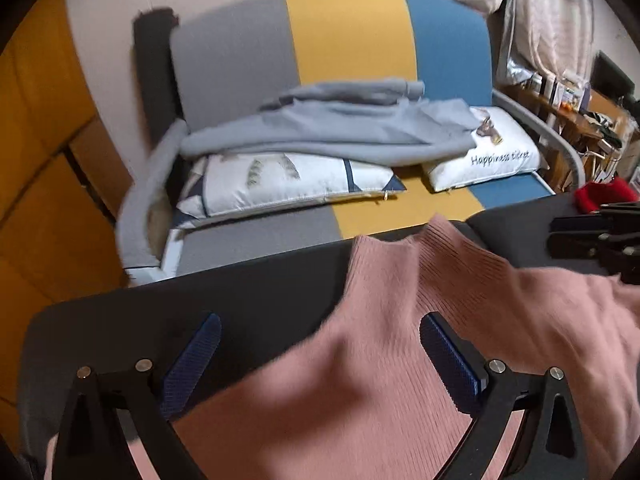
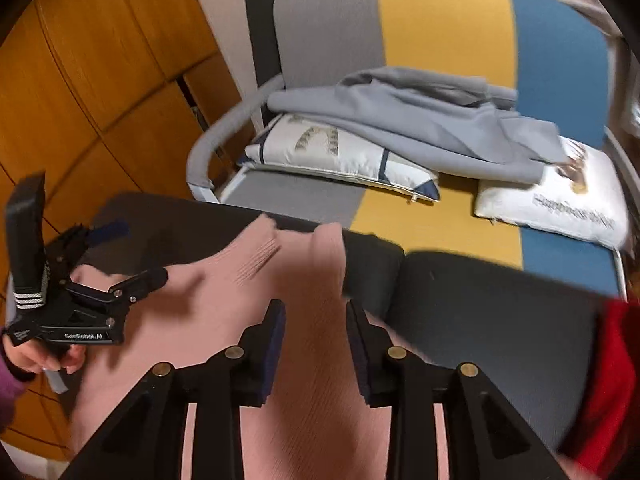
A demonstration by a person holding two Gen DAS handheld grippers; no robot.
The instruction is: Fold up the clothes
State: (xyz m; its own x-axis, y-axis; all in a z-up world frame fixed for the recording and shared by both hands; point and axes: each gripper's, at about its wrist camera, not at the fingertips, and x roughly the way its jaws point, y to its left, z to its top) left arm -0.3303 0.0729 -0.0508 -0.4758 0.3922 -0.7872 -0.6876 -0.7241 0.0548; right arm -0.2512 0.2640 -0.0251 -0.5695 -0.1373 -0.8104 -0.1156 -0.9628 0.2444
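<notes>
Sofa (image 1: 348, 40) fills the background: grey, yellow and blue panels, curved grey armrests. Wooden cabinet doors (image 2: 80, 80) stand to its left.

Dark table (image 1: 200, 304) sits in front of the sofa, near edge of the seat just behind it.

Pink ribbed sweater (image 1: 400, 320) lies spread on the table, neckline toward the sofa, fabric extending under both tools.

Grey garment (image 1: 340, 128) is draped loosely over two white printed cushions (image 1: 280, 180) on the sofa seat.

Red cloth (image 2: 608, 380) sits at the table's right edge.

Left gripper (image 1: 320, 364): jaws spread wide, blue pads clear of the fabric, nothing grasped; it hangs above the sweater's left part. A hand (image 2: 40, 356) with a purple sleeve holds its handle.

Right gripper (image 2: 316, 340): jaws partly apart, pads not pressing on the sweater below; released.
</notes>
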